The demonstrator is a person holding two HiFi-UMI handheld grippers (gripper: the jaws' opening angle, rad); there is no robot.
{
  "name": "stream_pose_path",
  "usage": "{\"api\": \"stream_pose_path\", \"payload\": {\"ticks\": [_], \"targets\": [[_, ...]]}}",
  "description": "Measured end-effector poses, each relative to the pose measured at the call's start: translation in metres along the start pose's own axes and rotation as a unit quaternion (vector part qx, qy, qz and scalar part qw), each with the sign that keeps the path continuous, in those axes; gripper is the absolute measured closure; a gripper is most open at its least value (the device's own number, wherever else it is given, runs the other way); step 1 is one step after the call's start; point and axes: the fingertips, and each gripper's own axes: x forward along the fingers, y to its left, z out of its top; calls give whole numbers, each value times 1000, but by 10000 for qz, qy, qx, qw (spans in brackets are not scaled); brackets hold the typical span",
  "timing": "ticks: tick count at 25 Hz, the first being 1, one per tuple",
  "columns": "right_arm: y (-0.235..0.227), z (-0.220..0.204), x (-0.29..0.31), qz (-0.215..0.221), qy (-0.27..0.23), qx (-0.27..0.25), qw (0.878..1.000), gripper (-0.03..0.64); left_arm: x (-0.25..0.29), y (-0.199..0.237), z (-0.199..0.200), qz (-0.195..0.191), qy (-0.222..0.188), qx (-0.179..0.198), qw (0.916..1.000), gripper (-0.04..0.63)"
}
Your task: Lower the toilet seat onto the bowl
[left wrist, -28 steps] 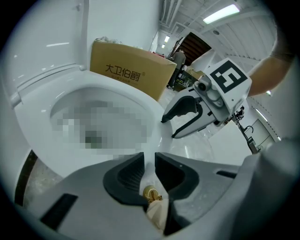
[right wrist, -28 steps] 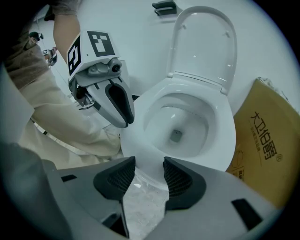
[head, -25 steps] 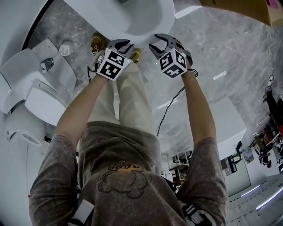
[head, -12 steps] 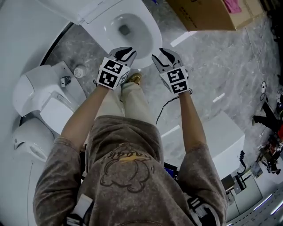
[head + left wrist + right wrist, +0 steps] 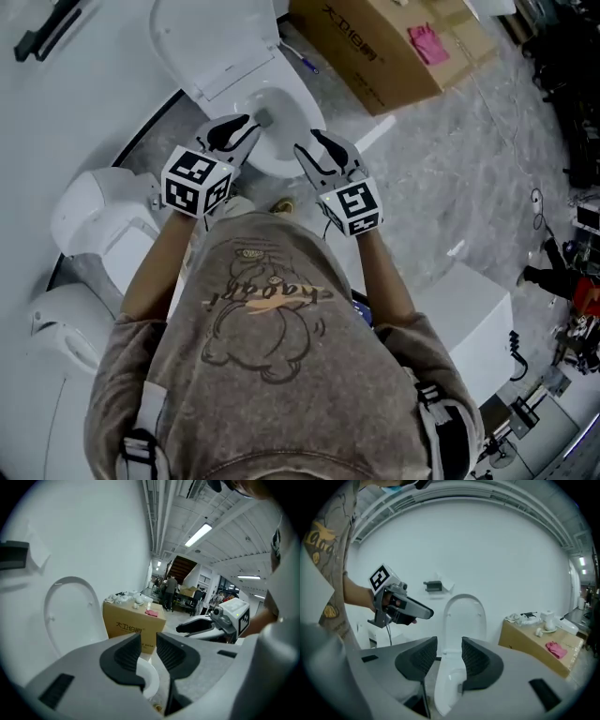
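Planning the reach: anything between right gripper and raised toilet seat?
Nothing. The right gripper's fingers, just closed a little but apart and empty, frame the upright toilet seat in the right gripper view; only air over the open bowl between.

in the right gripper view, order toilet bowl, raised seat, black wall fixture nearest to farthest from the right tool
1. toilet bowl, just below and ahead of the right tool, whose jaws have just been closing a little with nothing gripped.
2. raised seat, upright behind the bowl.
3. black wall fixture, on the wall, upper left of the seat.
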Motion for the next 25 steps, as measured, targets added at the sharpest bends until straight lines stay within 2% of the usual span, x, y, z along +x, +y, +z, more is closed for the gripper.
{"api": "stream_pose_path", "payload": {"ticks": [4,8,10,12,15,20,25], "targets": [[15,42,-22,-110,-552,426,9975,434,-44,0,19,72,-391,40,9992,497],[17,57,-32,-411,-878,785,9922,457,-74,11,20,316,-832,27,9960,497],[18,59,-33,-588,-972,783,9904,483,-85,16,19,482,-1054,36,9933,501],[20,60,-32,-745,-1063,698,9891,535,-90,21,15,566,-1127,13,9920,545],[20,59,-27,-923,-1145,608,9873,577,-90,29,6,660,-1172,-11,9909,579],[21,49,-21,-1127,-1157,679,9845,588,-94,41,1,970,-1531,20,9834,584],[20,40,-17,-1264,-1059,814,9830,589,-89,47,-6,965,-1560,-161,9829,584]]}}
